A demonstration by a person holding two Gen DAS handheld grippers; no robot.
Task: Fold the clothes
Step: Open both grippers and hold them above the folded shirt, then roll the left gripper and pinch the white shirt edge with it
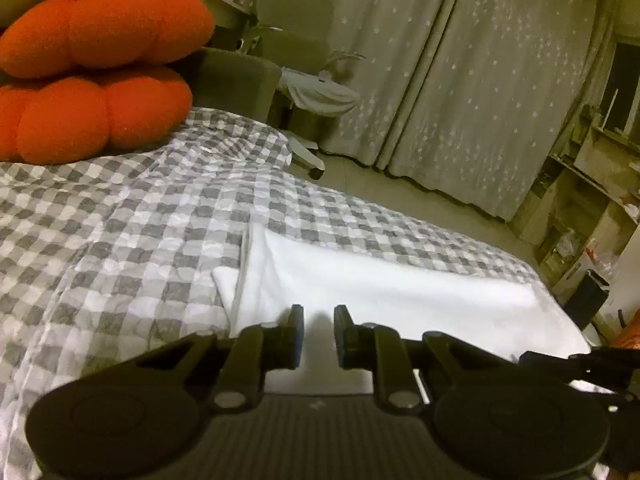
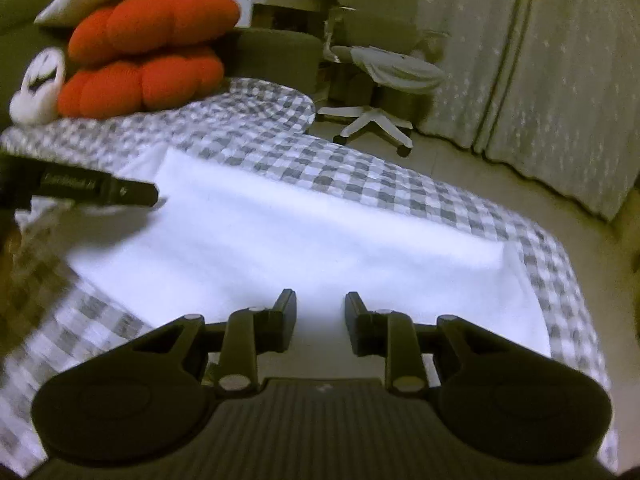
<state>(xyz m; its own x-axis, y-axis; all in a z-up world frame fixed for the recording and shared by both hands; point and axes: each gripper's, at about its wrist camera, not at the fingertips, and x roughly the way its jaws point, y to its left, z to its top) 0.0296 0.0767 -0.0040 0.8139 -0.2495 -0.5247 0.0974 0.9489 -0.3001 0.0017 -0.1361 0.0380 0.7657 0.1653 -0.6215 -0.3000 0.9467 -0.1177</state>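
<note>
White cloth, a folded garment [image 1: 360, 292], lies flat on the grey-and-white checked bedspread [image 1: 120, 220] in the left wrist view, stretching from the middle toward the right edge of the bed, with a narrower layer peeking out at its left end. Just above its near edge hangs the left gripper [image 1: 319, 336], its jaws a little apart with only bare white fabric showing in the gap, so it holds nothing. Two orange cushions [image 1: 96, 72] are stacked at the far left, and star-dotted curtains [image 1: 460, 80] hang beyond the bed. In the right wrist view the same garment [image 2: 304, 240] fills the middle as a smooth rectangle, its right end close to the near right corner of the bed. Over its near edge the right gripper [image 2: 321, 320] likewise stands with jaws parted and empty, the cloth visible between them. At the left the other gripper's dark finger pokes in above the garment's left end. An office chair [image 2: 380, 92] stands far off on the floor. Judging by the tidy shape, a fold is done and the grippers are between grasps; the next move likely calls for pinching one end or edge with both claws and carrying it across evenly, keeping the layers from slipping.
</note>
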